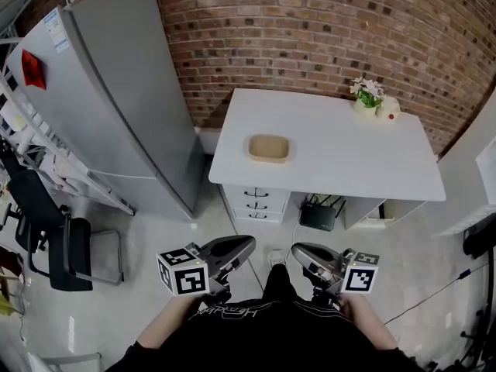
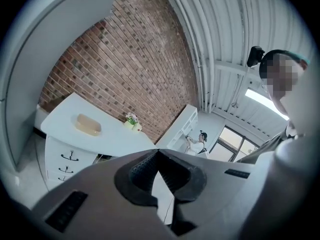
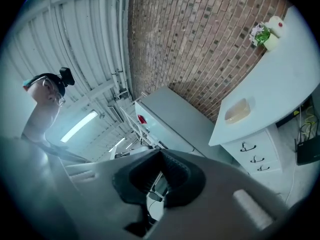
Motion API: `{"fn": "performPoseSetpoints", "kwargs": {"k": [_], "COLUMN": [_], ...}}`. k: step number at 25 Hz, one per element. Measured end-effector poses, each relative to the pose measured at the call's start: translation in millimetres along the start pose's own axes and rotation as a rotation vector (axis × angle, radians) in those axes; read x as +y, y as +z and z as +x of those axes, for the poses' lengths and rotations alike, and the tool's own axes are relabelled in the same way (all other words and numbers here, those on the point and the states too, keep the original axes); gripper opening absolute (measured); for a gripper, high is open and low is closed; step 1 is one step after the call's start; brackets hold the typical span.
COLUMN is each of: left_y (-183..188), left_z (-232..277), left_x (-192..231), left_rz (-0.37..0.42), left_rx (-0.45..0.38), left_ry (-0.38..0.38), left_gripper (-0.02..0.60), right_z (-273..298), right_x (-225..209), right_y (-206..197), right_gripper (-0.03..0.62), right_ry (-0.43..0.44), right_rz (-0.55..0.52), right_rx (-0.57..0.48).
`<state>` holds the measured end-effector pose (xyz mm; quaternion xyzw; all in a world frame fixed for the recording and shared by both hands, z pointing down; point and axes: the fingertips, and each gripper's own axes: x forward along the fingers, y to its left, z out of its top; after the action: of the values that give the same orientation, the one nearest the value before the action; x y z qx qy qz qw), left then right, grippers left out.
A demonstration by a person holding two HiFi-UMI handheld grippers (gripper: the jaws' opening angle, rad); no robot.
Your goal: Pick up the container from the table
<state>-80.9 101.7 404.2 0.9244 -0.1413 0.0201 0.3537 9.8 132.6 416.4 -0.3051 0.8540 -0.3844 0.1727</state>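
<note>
Tan container (image 1: 268, 147) sits on the white table (image 1: 333, 153), left of centre, well apart from the flower pot (image 1: 366, 99) at the far right corner. Left gripper (image 1: 248, 242) and right gripper (image 1: 297, 249) are held low near the body, well short of the table. Both claws are closed tip to tip, nothing between. Fridge (image 1: 116, 99): red sticker (image 1: 32, 68), white label (image 1: 56, 31), print too small to read.

The container (image 1: 268, 147) lies at my twelve o'clock, on the left half of the table (image 1: 333, 169), which backs onto the brick wall (image 1: 310, 37). A flower pot (image 1: 366, 101) sits at the table's far right corner, at one o'clock. A fridge (image 1: 116, 91) stands left of the table at eleven o'clock, with a chair (image 1: 54, 242) nearer me at ten.
</note>
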Motion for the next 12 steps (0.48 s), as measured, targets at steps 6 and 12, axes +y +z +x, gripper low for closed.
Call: {"fn": "performPoseSetpoints", "kwargs": {"k": [6,12], "left_y": [15,42], "left_z": [17,40], "left_x": [19,44], "left_rz": [-0.018,-0.018], "left_rx": [-0.003,-0.017], "left_ry": [0.025,0.049], "left_gripper": [0.004,0.003], "right_z": [6,17], "right_x": [-28,-56], "right_y": [27,61], "right_gripper": [0.003,0.003], "right_ry": [-0.043,-0.047], "right_rz": [-0.001,0.003], "right_rx": [-0.023,-0.031]}}
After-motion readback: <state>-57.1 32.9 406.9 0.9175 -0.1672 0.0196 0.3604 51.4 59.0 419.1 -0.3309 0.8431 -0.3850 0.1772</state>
